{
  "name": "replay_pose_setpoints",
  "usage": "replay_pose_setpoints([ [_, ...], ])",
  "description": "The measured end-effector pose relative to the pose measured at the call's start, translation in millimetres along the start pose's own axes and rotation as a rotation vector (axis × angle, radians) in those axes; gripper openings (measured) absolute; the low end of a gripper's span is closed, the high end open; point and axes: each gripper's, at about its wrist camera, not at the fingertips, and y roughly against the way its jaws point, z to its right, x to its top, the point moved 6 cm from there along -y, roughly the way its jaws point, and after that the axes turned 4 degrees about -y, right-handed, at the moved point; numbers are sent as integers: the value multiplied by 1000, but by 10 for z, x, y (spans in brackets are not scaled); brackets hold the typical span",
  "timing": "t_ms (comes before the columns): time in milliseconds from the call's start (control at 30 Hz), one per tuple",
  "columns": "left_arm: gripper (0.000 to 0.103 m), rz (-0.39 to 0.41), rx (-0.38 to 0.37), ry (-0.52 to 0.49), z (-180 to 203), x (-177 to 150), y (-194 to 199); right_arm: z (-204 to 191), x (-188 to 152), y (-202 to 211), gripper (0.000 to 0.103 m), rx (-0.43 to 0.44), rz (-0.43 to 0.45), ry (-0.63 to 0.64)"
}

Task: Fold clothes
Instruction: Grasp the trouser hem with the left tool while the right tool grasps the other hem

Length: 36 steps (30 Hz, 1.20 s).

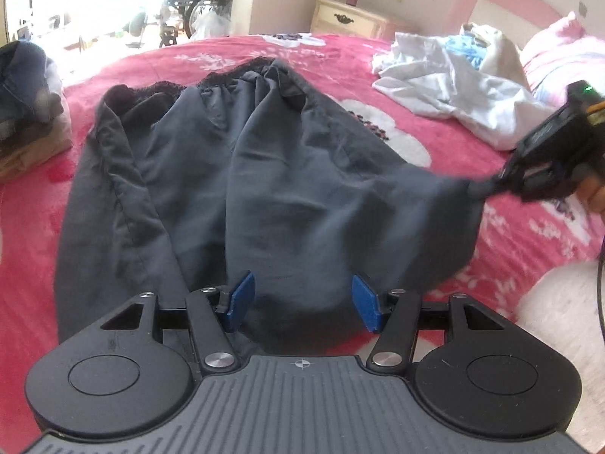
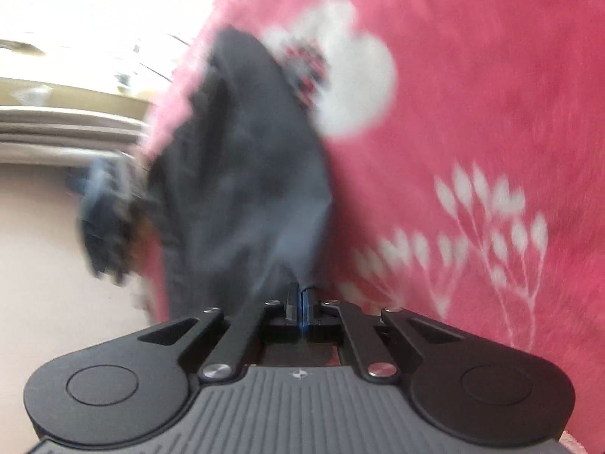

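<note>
dark grey garment (image 1: 242, 174): spread on pink bedspread (image 1: 472, 234), long axis running away from the near hem. right gripper (image 2: 301, 302): jaws closed, pinching the garment's right corner. left gripper (image 1: 302, 302): jaws half open, empty, poised directly over the near hem, judged nearer the next grip.

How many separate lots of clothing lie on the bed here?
3: the dark grey garment spread mid-bed, a white heap far right by the pillow, and a dark pile at the left edge. Heaps may hide more pieces.
</note>
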Motion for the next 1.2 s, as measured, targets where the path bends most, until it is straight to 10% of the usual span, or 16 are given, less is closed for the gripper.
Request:
replay_pose_setpoints([
  [200,57,-52,3,3,-77,-47,-117,18,561,526,1,-51,159,35],
  [567,57,-98,17,8,-189,-157,-91,861,1148,167,8,-585,249,121],
  [667,58,-87,40,3,-231,-201,54,809,1066,307,36,-663,339,173],
  [867,59,-100,112,-47,-270,-415,231,263,606,594,39,-362,393,104],
  [1067,58,-107,137,-22,-288,-575,256,-459,-194,83,39,-41,161,123],
  [1200,54,-88,143,44,-383,-645,354,-768,-737,-472,39,17,13,182],
])
